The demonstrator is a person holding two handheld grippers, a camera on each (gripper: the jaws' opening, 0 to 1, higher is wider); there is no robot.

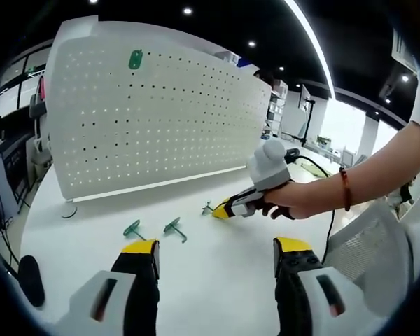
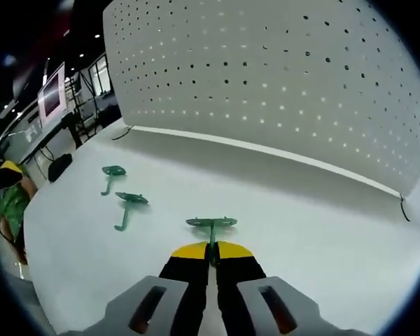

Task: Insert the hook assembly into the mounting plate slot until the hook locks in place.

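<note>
**Right gripper clamps a green hook on the white table**

In the right gripper view, the right gripper at 6 o'clock has its yellow-tipped jaws closed on the stem of a green hook lying on the white table. Two more green hooks lie at 9 o'clock. The upright white pegboard stands at 12 o'clock. In the left gripper view, the left gripper at 6 o'clock hangs with jaws wide apart, holding nothing. One hook already on the board sits at 11 o'clock.
</note>
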